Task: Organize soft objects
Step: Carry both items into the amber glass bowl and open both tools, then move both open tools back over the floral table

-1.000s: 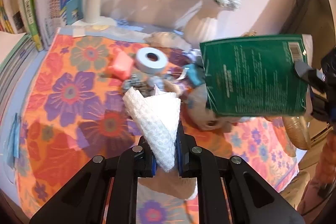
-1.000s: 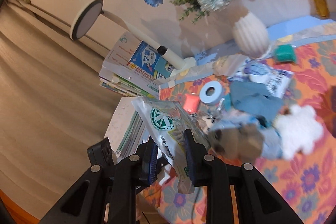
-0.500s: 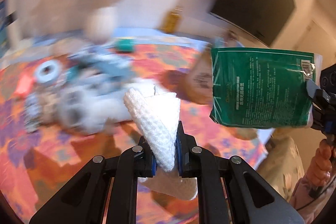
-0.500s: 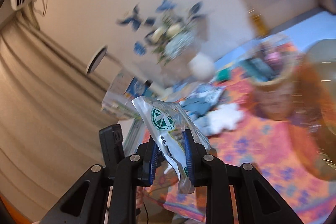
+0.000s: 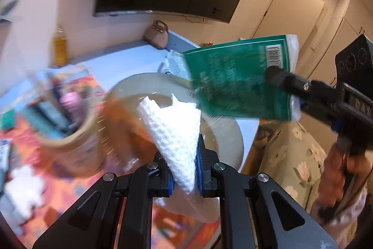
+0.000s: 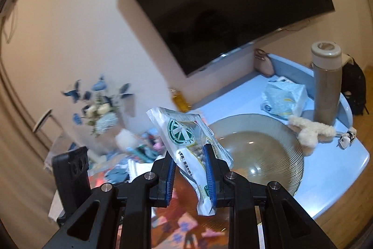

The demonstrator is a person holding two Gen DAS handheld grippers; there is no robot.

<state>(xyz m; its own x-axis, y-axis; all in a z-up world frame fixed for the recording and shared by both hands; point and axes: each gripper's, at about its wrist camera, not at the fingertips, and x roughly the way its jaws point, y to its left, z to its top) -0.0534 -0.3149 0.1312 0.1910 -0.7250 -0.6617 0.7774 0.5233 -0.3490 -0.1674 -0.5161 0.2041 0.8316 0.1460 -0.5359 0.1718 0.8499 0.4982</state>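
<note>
Left gripper squeezes the white cloth; right gripper squeezes the green packet. Either could miss the bowl and drop.

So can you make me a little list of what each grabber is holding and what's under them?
left gripper: shut on white cloth
right gripper: shut on green snack packet
below both: big clear ribbed bowl
beside bowl: basket, blurred
near bowl rim: fluffy cream toy, tall bottle, tissue pack
surface: blue table with flowered cloth
</note>
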